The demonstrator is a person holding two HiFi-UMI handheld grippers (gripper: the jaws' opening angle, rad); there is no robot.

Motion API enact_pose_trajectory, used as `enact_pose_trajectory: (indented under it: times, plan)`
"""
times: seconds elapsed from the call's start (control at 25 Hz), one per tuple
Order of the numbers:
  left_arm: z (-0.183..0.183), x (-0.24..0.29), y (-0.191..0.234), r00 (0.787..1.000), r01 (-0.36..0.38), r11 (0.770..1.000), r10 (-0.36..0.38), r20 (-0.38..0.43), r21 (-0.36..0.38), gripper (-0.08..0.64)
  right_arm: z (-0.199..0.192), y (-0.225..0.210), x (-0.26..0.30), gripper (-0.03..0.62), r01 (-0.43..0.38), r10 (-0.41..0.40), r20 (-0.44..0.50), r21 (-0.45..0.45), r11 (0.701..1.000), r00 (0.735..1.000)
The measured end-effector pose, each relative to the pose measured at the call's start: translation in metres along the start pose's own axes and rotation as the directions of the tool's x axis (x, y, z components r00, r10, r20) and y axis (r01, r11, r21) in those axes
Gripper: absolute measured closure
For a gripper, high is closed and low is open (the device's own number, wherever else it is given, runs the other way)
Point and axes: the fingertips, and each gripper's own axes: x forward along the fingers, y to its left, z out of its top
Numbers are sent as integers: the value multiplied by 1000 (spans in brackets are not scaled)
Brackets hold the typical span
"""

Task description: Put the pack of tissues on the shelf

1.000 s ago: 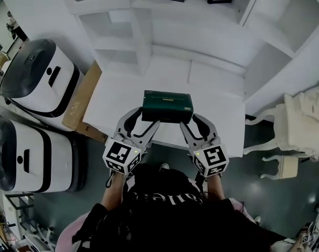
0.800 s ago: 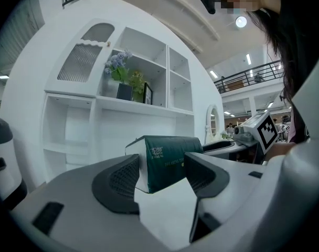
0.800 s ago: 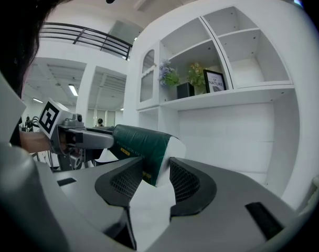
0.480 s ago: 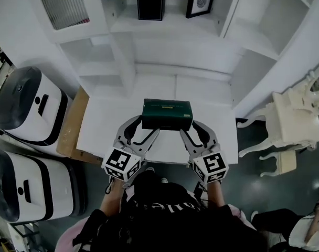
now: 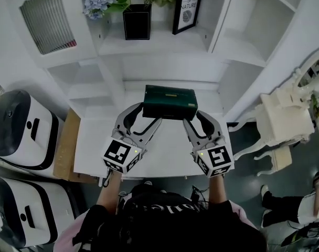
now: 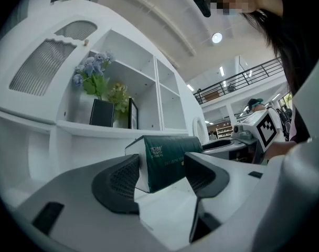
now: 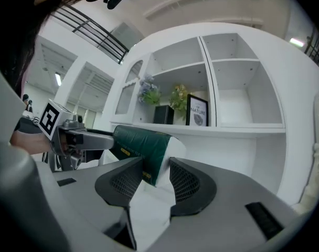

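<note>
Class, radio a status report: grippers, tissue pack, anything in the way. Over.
Left gripper, right gripper both shut on pack, one each end. Pack aloft, not yet on shelf. Vase and frame on shelf; front bare.

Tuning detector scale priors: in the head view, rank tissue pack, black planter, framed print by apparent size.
1. tissue pack: largest, though also nearest the camera.
2. black planter and framed print: look alike, farther back; not ranking them.

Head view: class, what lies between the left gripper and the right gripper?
The dark green rectangular pack of tissues, clamped at its ends by the left gripper and right gripper; the head view shows it.
</note>
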Motion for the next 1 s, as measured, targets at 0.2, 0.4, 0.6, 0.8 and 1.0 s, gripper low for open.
enact_pose_trajectory:
  times: [0.2, 0.4, 0.6, 0.8, 1.0]
  plan:
    - [34, 31, 21, 998, 16, 997, -20, 54, 73, 293, 38, -26, 18, 403, 43, -40, 65, -57, 997, 997]
    - [69, 55, 42, 993, 1, 993, -15, 115, 119, 293, 73, -47, 37, 403, 72, -60, 131, -89, 993, 990]
    - [93, 78, 67, 987, -26, 992, 7, 158, 125, 293, 99, -66, 61, 403, 93, -72, 163, -122, 988, 984]
    - [103, 102, 88, 982, -40, 989, 12, 188, 143, 310, 113, -91, 84, 405, 71, -61, 212, -39, 997, 975]
    - [118, 113, 93, 977, -16, 989, -15, 213, 145, 310, 128, -103, 87, 408, 62, -59, 257, -1, 998, 965]
